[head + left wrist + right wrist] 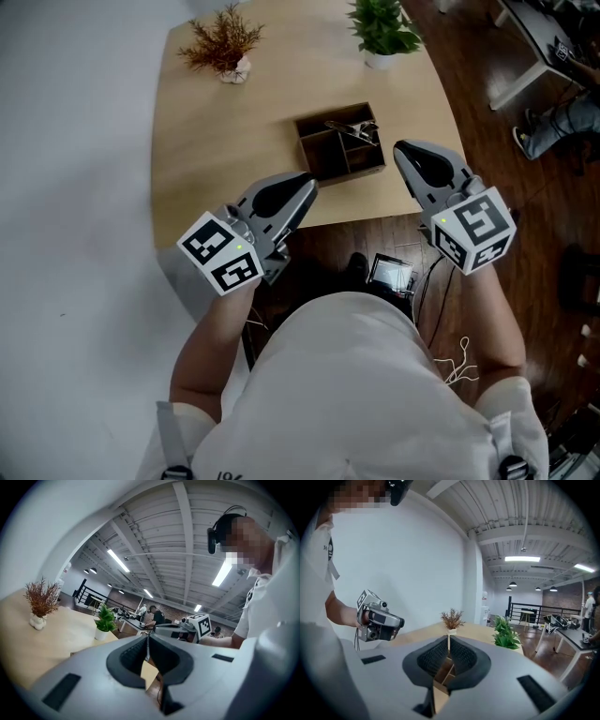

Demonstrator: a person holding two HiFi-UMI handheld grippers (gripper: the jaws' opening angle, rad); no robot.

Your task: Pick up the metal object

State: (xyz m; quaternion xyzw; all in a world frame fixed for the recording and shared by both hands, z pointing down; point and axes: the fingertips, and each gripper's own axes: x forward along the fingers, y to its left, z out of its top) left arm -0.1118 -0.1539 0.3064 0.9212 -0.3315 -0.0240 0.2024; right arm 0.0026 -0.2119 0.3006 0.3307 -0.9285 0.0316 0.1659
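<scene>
A dark wooden compartment box (319, 156) stands near the table's front edge, and metal pieces (354, 129) lie in its back right compartment. My left gripper (308, 181) hovers just left of the box's near corner, jaws shut with nothing between them. The right gripper (400, 148) hangs just right of the box, also shut and empty. In the left gripper view the closed jaws (148, 639) point past the table edge toward the right gripper (187, 626). Through the right gripper (449, 643) I see the box (443, 671) below its jaws.
A dried reddish plant in a white vase (223, 42) and a green potted plant (382, 28) stand at the table's (234, 141) far side. A small device with cables (391, 273) lies on the wooden floor under the table edge. Another person's legs (562, 122) show at the right.
</scene>
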